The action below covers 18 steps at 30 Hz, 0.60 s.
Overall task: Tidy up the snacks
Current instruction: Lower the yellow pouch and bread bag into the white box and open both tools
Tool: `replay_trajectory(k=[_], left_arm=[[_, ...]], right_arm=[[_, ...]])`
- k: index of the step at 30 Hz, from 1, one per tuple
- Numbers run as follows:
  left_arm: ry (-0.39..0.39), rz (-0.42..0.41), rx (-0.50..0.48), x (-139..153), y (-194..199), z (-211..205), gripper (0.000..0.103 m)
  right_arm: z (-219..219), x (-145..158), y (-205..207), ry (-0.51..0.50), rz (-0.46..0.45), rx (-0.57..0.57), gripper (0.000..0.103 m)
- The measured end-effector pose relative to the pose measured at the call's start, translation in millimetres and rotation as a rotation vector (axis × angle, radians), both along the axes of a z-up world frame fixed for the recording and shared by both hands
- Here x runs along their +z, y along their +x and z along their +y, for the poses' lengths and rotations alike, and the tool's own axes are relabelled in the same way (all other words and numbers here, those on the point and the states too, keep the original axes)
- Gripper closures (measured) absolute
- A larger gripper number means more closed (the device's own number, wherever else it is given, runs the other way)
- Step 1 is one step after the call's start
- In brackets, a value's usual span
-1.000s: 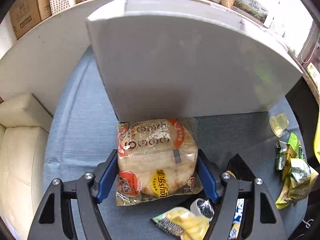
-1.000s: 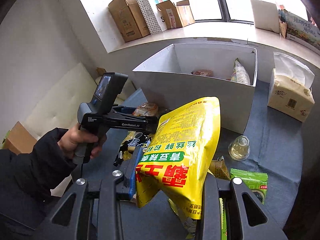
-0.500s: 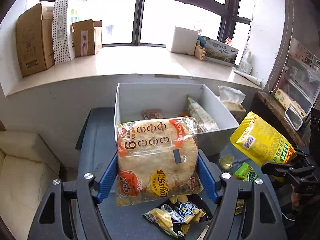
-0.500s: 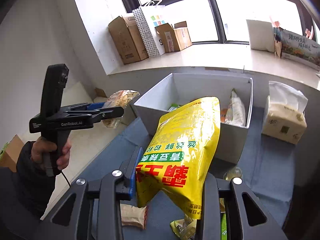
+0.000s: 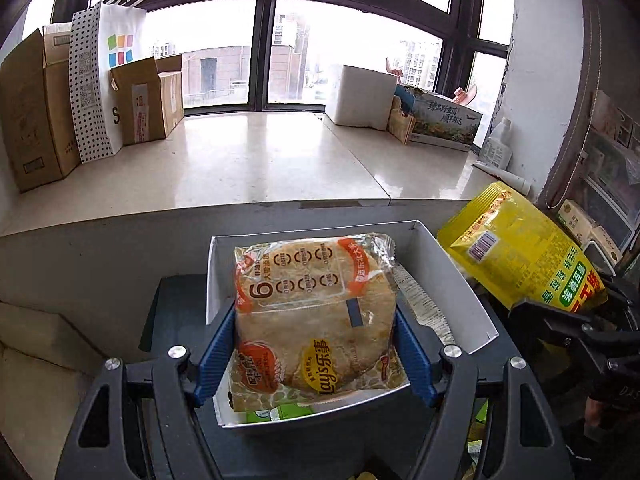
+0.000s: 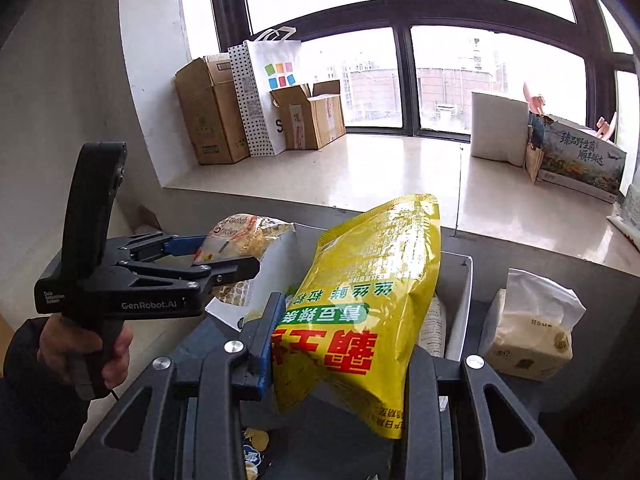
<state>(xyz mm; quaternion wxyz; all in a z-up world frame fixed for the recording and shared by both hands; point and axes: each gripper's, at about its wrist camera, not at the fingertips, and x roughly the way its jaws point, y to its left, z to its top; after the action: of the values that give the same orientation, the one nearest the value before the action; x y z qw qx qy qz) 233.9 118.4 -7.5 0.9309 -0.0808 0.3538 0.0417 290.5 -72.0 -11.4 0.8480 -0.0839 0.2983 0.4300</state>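
My left gripper (image 5: 314,354) is shut on a clear Lay's chip pack (image 5: 316,316) and holds it above the open white box (image 5: 452,280). My right gripper (image 6: 340,356) is shut on a large yellow snack bag (image 6: 360,308), held over the box's (image 6: 460,292) near right side. The yellow bag (image 5: 520,256) and right gripper also show at the right of the left wrist view. The left gripper (image 6: 224,256) with the chip pack (image 6: 244,236) shows at the left of the right wrist view. A pale snack packet (image 5: 420,300) and a green packet (image 5: 280,414) lie inside the box.
A tissue pack (image 6: 532,332) stands right of the box on the grey table (image 5: 176,304). Cardboard boxes (image 5: 40,104), a dotted paper bag (image 5: 100,80) and a white foam box (image 5: 364,96) line the window sill. Loose snack packets (image 6: 252,452) lie on the table below the grippers.
Both grippers have risen and moved forward with their packs. The left one has gone from in front of the box to above it; the right one has closed in on the box.
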Motion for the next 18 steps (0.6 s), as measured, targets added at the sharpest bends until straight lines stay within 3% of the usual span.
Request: replay_trajectory(k=[6,8,9,10,11,13,18], left_arm=[[-0.003,0.047,-0.008,-19,39,12,0.023],[-0.010,0.068,-0.002,-26,48,18,0.016],[-0.019,0.081,-0.003,-30,51,21,0.007],[-0.020,0.092,-0.003,-33,53,22,0.000],[-0.013,0.095,0.002,-35,52,23,0.000],[-0.013,0.097,-0.004,-39,49,24,0.000],[-0.015,0.114,0.000,-47,40,25,0.000]], right_arm=[[30,-14,38,-0.076,0.004,-0.054,0.065],[35,-21,50,-0.094,0.023,-0.059,0.057],[38,-24,55,-0.101,0.031,-0.066,0.048],[39,-26,58,-0.111,0.028,-0.072,0.017],[38,-28,60,-0.120,0.005,-0.096,0.002],[33,-29,60,-0.111,-0.027,-0.115,0.002],[19,-36,59,-0.115,0.015,-0.138,0.001]])
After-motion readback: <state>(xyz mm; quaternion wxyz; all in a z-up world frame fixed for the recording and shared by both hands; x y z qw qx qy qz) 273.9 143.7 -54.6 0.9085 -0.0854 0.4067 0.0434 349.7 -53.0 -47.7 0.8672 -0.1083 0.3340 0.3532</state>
